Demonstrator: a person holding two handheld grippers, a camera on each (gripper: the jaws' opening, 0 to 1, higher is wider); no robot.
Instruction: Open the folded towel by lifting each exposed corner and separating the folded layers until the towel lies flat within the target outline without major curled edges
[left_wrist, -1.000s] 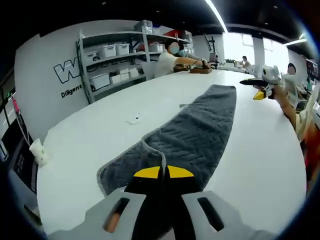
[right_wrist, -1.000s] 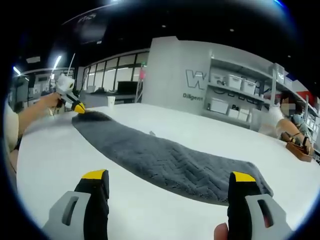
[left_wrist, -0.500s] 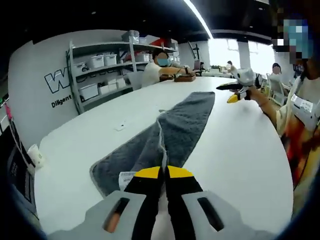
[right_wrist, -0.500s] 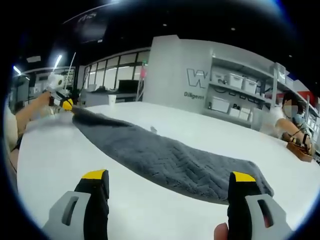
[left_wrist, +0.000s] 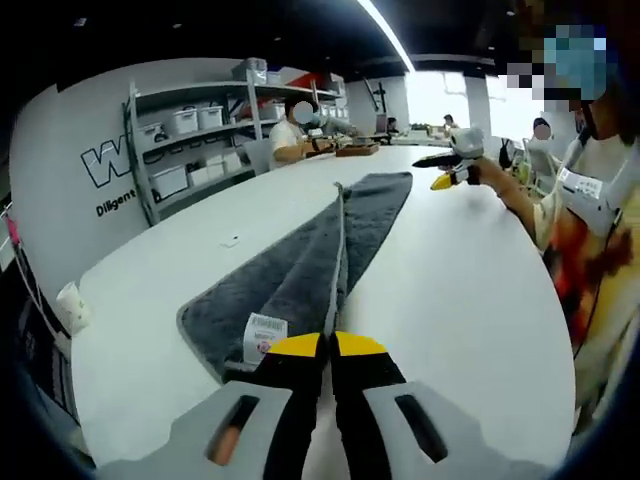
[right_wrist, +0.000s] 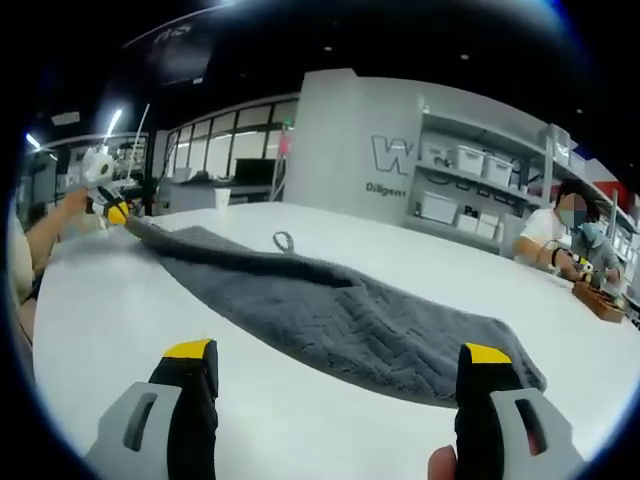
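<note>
Gripping grey quilted towel (left_wrist: 300, 270) edge – left claw (left_wrist: 327, 345) – top layer lifted.

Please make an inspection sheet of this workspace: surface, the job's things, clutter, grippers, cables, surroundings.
Surface: white table, large.
Job's things: grey towel, long, top layer lifted along one edge; white label showing.
Clutter: paper cup at table edge; small scrap.
Grippers: left gripper shut on towel edge; right gripper open, holding nothing, above the table.
Cables: nothing seen.
Surroundings: shelving with bins; seated person at the table.
</note>
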